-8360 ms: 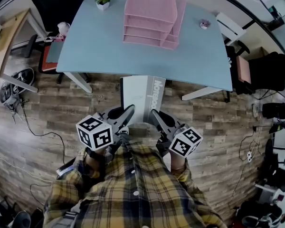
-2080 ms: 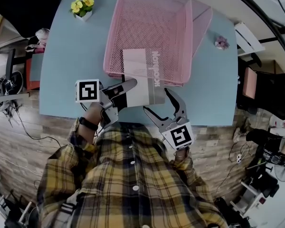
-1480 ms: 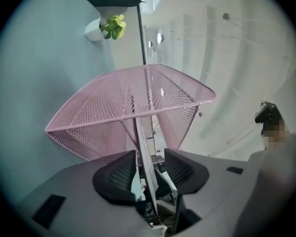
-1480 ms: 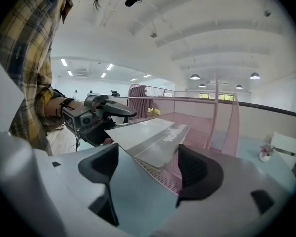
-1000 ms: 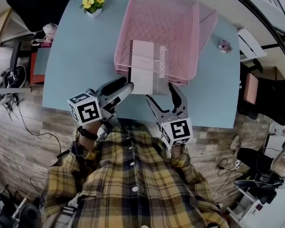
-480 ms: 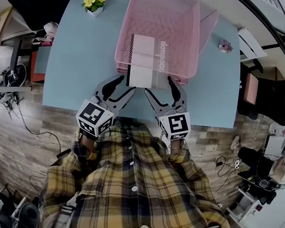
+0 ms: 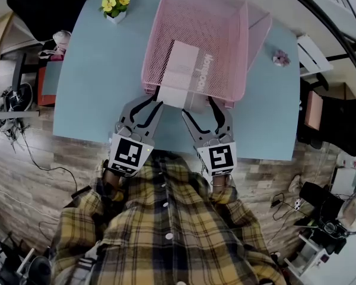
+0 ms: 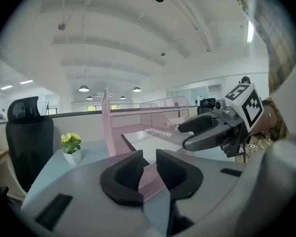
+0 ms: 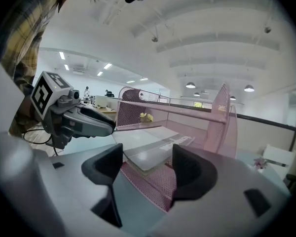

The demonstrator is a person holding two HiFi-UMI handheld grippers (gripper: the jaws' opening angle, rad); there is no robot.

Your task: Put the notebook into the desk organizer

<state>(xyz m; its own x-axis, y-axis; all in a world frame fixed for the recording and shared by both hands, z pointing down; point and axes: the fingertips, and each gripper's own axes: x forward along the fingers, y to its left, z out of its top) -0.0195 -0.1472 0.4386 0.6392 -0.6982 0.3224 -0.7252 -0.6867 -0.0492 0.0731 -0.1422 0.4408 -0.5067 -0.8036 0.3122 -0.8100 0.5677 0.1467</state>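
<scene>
Notebook (image 7: 187,76) lay flat in the pink mesh desk organizer (image 7: 225,16), slid in under the top tray. Its far part showed through the mesh and its near end poked out of the front toward 6 o'clock. It sat deeper than half a second earlier, with less of it past the front lip; a second earlier still more stuck out.

Left tool (image 7: 149,103) was at 7 o'clock of the notebook's near end, just beside it. Its marker cube now faced straight up where it had been tilted before. Its jaws had just been closing and stood a narrow slit apart, nothing between them, only pink mesh seen through the gap (image 8: 149,164).

Right tool (image 7: 203,107) was at 5 o'clock of that end, placed much as before. Its jaws had closed a little but were still wide apart, not pressing anything, with the notebook (image 9: 148,147) lying just ahead of them.

Organizer stood at 12 o'clock on the blue tabletop (image 7: 95,70), flower pot (image 7: 115,6) at 11 o'clock.
</scene>
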